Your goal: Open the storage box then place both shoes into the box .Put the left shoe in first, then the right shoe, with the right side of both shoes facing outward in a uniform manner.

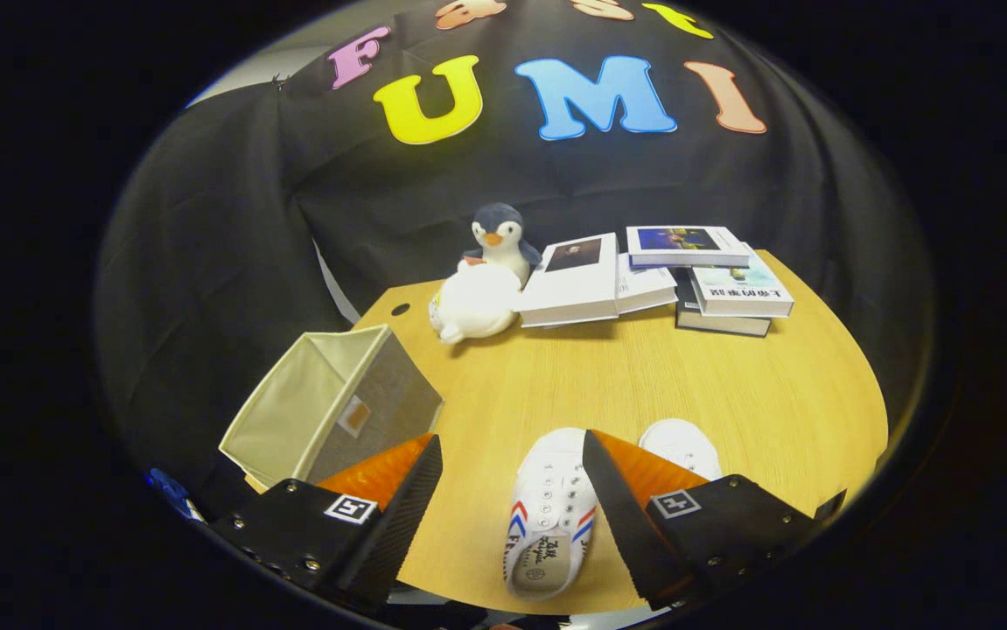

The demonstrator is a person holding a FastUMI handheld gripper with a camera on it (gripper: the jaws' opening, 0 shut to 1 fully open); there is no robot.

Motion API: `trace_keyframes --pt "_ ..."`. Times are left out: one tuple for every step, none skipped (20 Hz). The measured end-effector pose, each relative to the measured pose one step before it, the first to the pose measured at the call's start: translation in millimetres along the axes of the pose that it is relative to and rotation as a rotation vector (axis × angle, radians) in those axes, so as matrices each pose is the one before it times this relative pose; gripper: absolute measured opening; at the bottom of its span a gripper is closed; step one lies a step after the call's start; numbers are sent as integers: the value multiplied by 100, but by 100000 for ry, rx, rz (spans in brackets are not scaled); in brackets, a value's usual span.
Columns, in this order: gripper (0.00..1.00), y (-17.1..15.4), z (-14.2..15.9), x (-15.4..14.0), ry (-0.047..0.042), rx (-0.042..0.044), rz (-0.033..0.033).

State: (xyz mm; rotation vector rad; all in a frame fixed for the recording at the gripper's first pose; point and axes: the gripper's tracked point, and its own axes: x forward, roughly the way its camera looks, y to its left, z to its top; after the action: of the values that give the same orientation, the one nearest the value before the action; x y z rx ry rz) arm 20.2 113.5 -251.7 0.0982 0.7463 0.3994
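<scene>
Claw [512, 446] spread wide, one white shoe [548, 512] lying between fingers, untouched.

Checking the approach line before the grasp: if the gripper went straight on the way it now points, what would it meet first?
Probably the near white shoe, lying between the open gripper fingers, toe pointing away. Past it, bare table, then the books. Depth is uncertain.

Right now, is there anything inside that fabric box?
The storage box is open, and the pale lining in view holds nothing. Its floor is hidden by the near wall. Both shoes sit on the table; the open tool holds nothing.
</scene>
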Motion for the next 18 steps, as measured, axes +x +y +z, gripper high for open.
trace_keyframes --pt "98 -588 -804 519 2037 -215 -502" --pt "98 -524 -800 429 2220 87 -562" --pt "98 -512 -880 277 2370 260 -484" --pt "98 -218 -852 220 2280 465 -430" --pt "98 -426 -835 495 2597 284 85" --pt "98 -336 -762 453 2538 312 -122" --pt "98 -296 -673 451 2025 110 -209" --pt "98 -271 -531 260 1742 -194 -139" --pt "98 11 -674 265 1478 -471 -600" --pt "98 -290 -397 327 1496 -534 -553" --pt "98 -622 -640 28 1960 -419 -471" --pt "98 -197 -408 273 1865 257 -120" --pt "97 -169 -387 355 1589 1158 163" --pt "88 -250 -381 527 1666 1225 -206" --pt "86 -291 -509 290 1934 978 -610" --pt "86 -332 -385 267 1663 606 -584" --pt "87 -21 -168 179 711 1388 540" --pt "86 98 6 109 562 2599 1072"
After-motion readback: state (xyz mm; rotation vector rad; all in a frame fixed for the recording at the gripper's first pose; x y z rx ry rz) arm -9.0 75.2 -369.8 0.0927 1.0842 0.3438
